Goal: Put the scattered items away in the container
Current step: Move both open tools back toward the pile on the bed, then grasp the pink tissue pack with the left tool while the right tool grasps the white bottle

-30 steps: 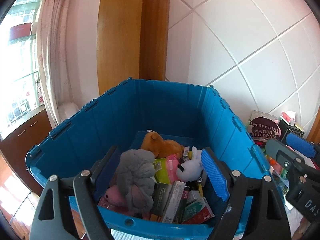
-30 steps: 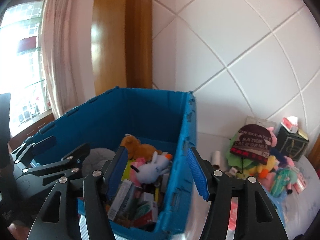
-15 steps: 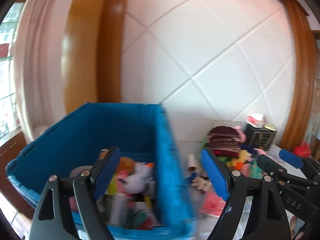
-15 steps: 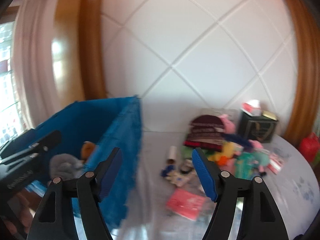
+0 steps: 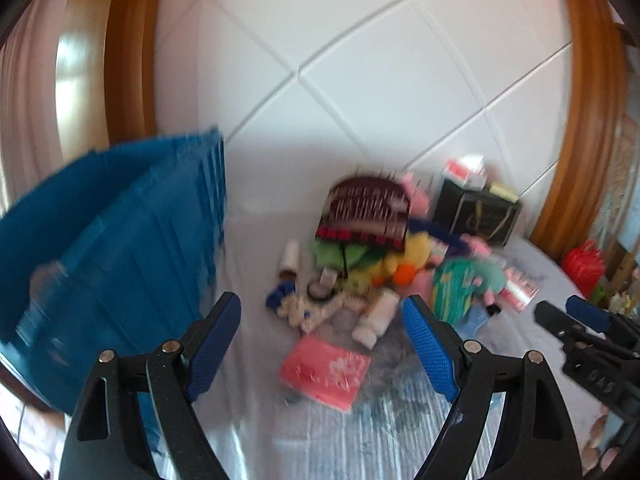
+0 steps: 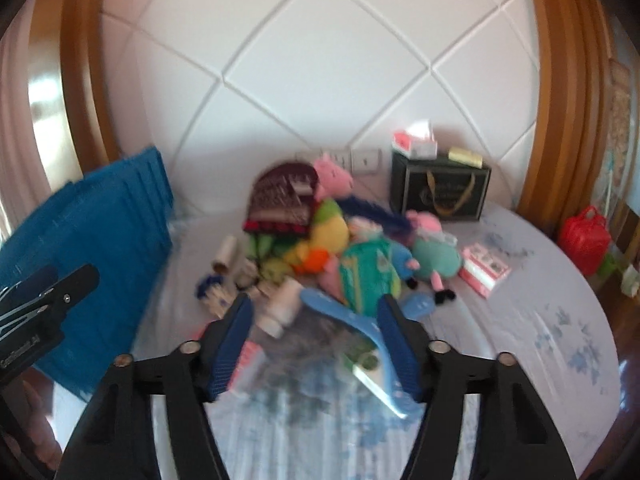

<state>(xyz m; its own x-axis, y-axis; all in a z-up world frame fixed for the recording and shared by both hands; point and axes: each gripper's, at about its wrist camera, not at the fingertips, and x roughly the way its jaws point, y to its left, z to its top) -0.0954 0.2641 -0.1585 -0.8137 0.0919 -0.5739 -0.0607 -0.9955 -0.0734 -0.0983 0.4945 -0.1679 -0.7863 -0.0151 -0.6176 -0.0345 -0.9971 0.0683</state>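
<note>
The left gripper (image 5: 322,338) is hanging with jaws released and holding nothing, above a pink packet (image 5: 325,372) lying on the bed (image 5: 400,432). The right gripper (image 6: 314,340) is closing its jaws, nothing pressed between them yet, a blue comb (image 6: 360,332) lying just beyond. The scattered pile of toys (image 6: 340,240) is sitting at twelve o'clock, the blue container (image 5: 112,248) at nine o'clock.

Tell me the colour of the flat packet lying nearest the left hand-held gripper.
Pink packet, with a faint pale print; the left wrist view shows it best.
</note>
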